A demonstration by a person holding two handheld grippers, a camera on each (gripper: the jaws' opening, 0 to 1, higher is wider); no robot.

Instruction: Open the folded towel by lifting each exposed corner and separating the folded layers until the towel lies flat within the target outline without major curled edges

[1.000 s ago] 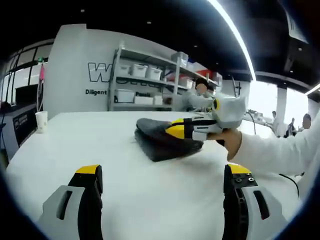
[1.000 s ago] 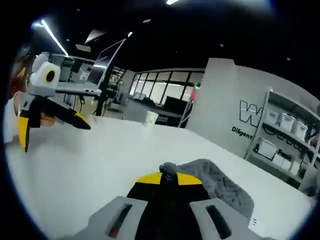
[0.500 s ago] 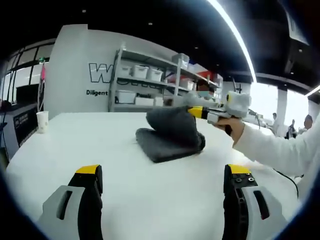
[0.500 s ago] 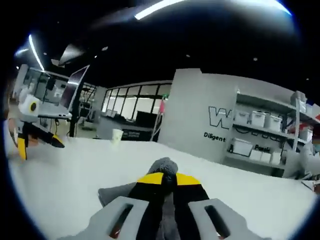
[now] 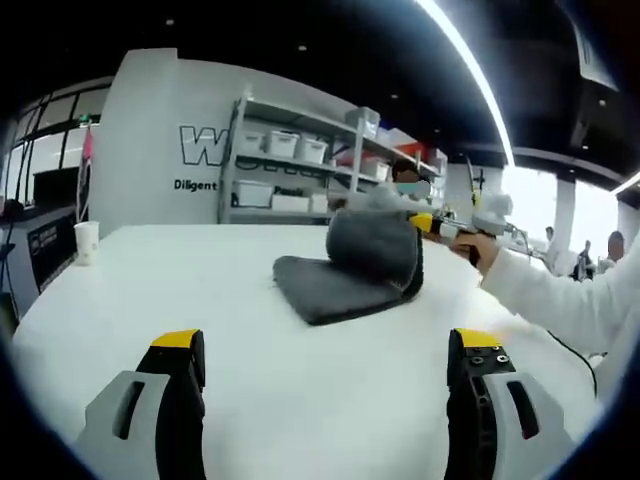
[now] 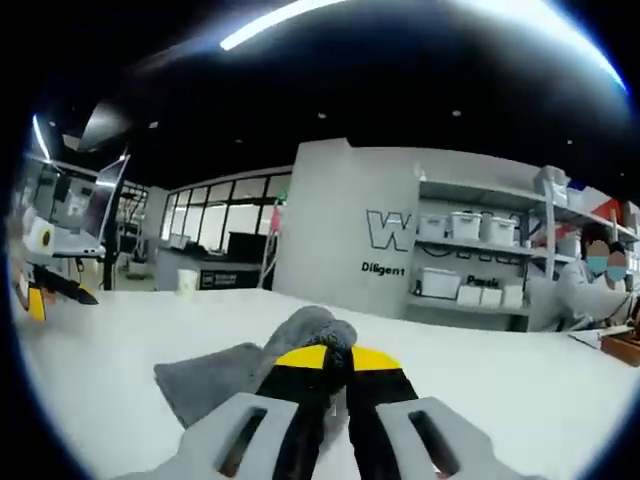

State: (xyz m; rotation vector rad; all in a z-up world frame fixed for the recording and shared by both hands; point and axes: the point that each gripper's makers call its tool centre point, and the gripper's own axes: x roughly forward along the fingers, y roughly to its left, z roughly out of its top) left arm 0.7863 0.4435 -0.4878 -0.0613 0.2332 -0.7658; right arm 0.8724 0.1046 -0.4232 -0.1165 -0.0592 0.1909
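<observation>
A dark grey folded towel (image 5: 345, 276) lies on the white table (image 5: 250, 340), its top layer lifted and curled over to the right. My right gripper (image 5: 432, 225), held by a hand in a white sleeve, is shut on that raised layer. In the right gripper view the yellow-tipped jaws (image 6: 330, 362) pinch a bunched corner of the towel (image 6: 310, 328), and the rest of the cloth (image 6: 212, 375) trails down to the left. My left gripper (image 5: 325, 365) stands open over bare table in front of the towel, holding nothing; it also appears small at the far left (image 6: 40, 290).
A paper cup (image 5: 83, 242) stands near the table's far left edge. Behind the table is a metal shelf unit (image 5: 290, 165) with white bins against a white wall. A person in a mask (image 6: 592, 285) sits at the right. A cable (image 5: 575, 357) lies at the right.
My right gripper has carried the towel's top layer up and farther to the right, peeling it off the lower fold. The left gripper has stayed where it was.
</observation>
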